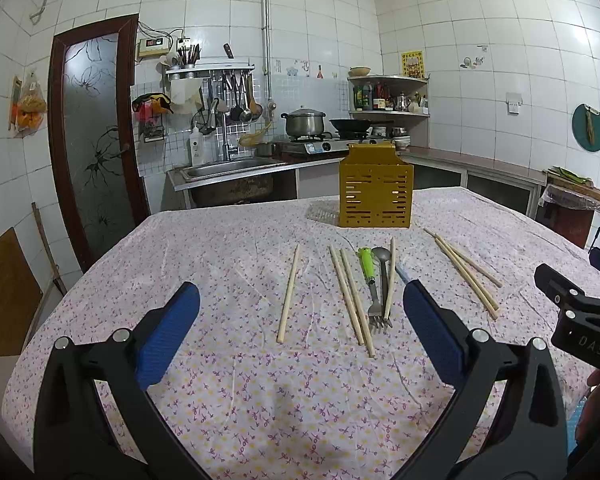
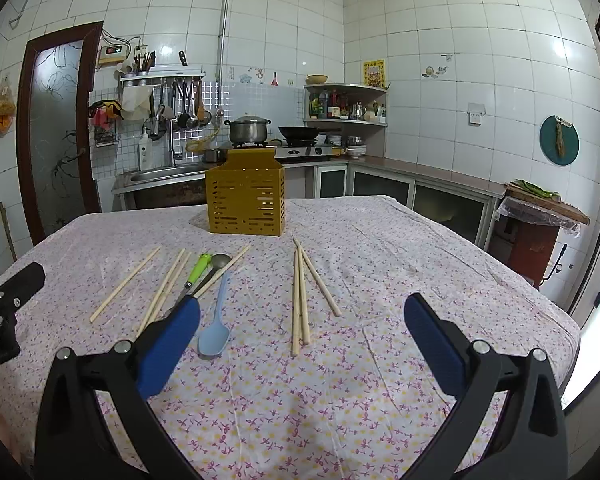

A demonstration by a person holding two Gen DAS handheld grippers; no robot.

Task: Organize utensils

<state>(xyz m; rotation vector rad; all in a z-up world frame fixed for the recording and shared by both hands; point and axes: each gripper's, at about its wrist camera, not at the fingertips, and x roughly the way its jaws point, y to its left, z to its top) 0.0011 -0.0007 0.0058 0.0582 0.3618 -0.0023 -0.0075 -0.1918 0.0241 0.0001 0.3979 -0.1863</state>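
Nothing has been picked up yet: both the left gripper [image 1: 300,332] and right gripper [image 2: 302,334] are held wide apart and empty. The chopsticks [image 2: 300,300], fork [image 1: 374,284] and spoon [image 2: 216,328] lie in front of the holder [image 2: 245,200]. A first grasp is called for, probably the chopsticks.

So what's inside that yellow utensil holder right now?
Hard to say. The yellow holder stands upright, and both views see only its slotted front; light through the slots shows no utensils, but the interior is mostly hidden.
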